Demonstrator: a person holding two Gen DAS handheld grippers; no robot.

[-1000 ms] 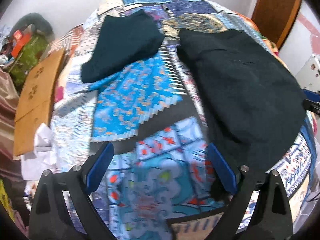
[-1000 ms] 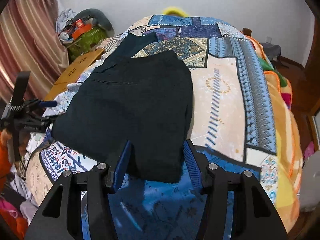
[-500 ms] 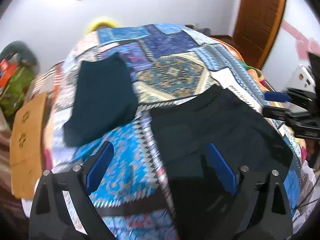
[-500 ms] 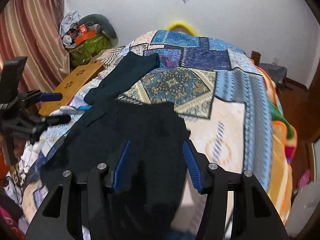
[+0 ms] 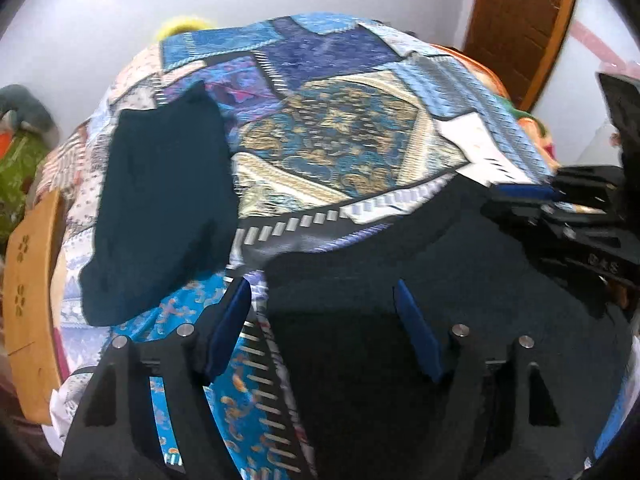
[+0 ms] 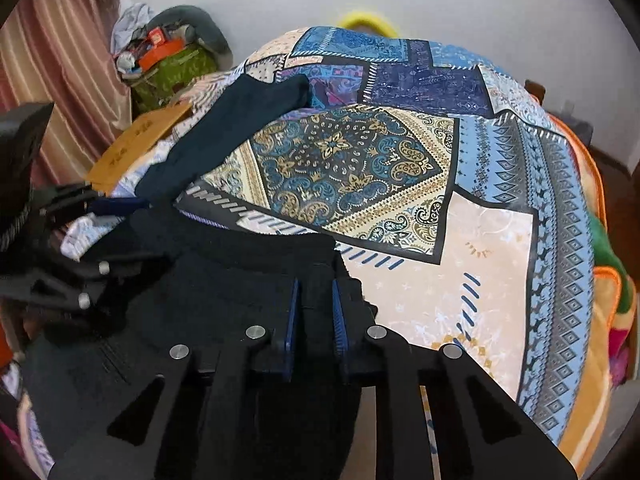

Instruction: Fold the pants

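Note:
Black pants (image 5: 460, 292) lie on the patchwork bedspread (image 5: 332, 140), close under both grippers; they also show in the right wrist view (image 6: 224, 292). My left gripper (image 5: 322, 300) is open, its right finger over the pants' edge, its left finger over the bedspread. My right gripper (image 6: 314, 300) is shut on a raised fold of the pants at their right edge. The right gripper shows at the right of the left wrist view (image 5: 560, 216). The left gripper shows at the left of the right wrist view (image 6: 60, 248).
A second dark garment (image 5: 160, 208) lies flat on the bed's far left, also in the right wrist view (image 6: 232, 128). A wooden board (image 5: 28, 300) leans off the bed's left side. A green bag with clutter (image 6: 168, 60) and a curtain (image 6: 60, 60) stand beyond. A brown door (image 5: 520, 20) is far right.
Both grippers have moved forward over the pants. My right gripper has closed from open onto the pants' edge. My left gripper has narrowed but stays open.

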